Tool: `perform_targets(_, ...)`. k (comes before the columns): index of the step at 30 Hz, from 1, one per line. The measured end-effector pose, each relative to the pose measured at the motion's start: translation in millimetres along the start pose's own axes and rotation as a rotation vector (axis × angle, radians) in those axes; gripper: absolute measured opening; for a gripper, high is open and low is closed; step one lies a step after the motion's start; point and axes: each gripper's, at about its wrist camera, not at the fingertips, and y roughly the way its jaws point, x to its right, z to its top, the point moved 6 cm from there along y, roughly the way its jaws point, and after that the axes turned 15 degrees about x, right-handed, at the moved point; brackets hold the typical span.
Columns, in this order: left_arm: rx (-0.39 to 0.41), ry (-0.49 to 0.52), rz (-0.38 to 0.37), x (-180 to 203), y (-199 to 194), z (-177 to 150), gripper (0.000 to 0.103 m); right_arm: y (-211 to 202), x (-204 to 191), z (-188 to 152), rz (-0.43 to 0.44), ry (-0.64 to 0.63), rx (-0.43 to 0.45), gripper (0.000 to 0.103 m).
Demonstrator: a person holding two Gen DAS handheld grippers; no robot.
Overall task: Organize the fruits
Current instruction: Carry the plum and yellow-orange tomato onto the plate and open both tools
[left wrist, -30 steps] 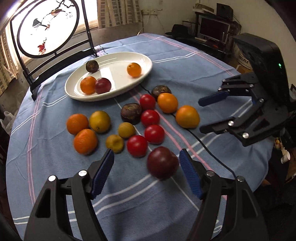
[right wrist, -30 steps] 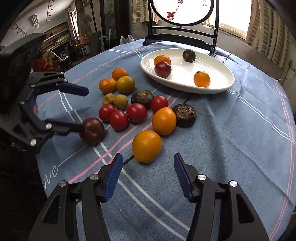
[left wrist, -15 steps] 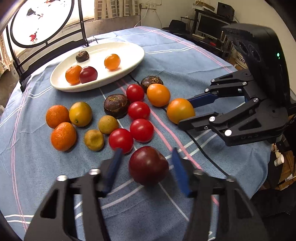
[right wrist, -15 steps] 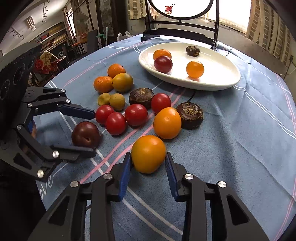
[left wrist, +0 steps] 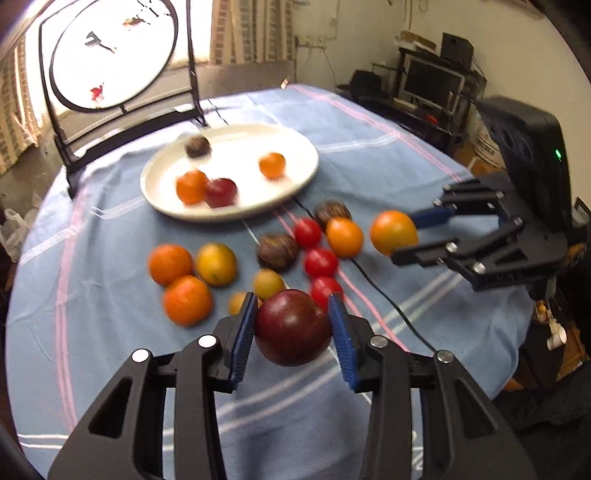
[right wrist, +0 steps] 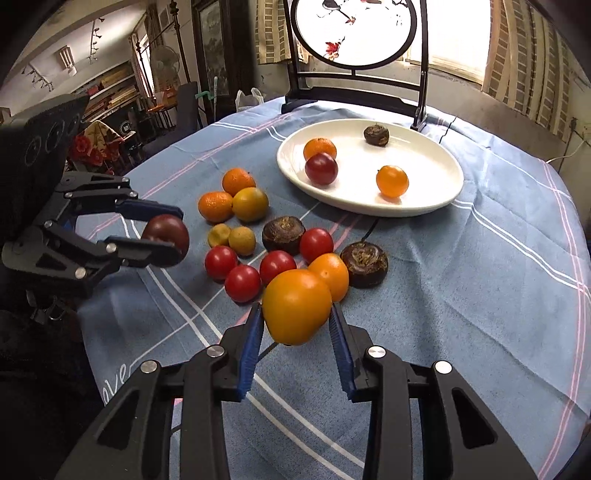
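Observation:
My left gripper (left wrist: 292, 325) is shut on a dark red plum (left wrist: 291, 328) and holds it above the blue tablecloth; the plum also shows in the right wrist view (right wrist: 168, 233). My right gripper (right wrist: 297, 326) is shut on a large orange fruit (right wrist: 297, 304), lifted off the cloth; the fruit also shows in the left wrist view (left wrist: 393, 232). A white oval plate (right wrist: 436, 199) at the far side holds an orange, a plum, a small orange fruit and a dark brown one. Several red, orange, yellow and brown fruits (right wrist: 275, 264) lie loose between the plate and me.
A round table with a blue striped cloth (right wrist: 480, 295) carries everything. A black-framed round screen (right wrist: 354, 33) stands behind the plate. A thin black cable (left wrist: 384, 295) runs across the cloth. Cluttered shelves and a monitor (left wrist: 432, 83) lie beyond the table's edge.
Both grippers closed on their fruits and lifted them: the left took the dark plum, the right took the large orange fruit. Both views have risen and tilted toward the plate.

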Motion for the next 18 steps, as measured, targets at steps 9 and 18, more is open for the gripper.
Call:
perform_targets(9, 0.119, -0.005, 0.213, -48, 19, 72, 0.039, -7, 15, 73, -0.022, -0.01, 0.171, 0.036)
perform_targets(18, 0.112, -0.022, 0.284, -75, 79, 120, 0.039, 33, 52, 118, -0.045, 0.077, 0.225, 0.036)
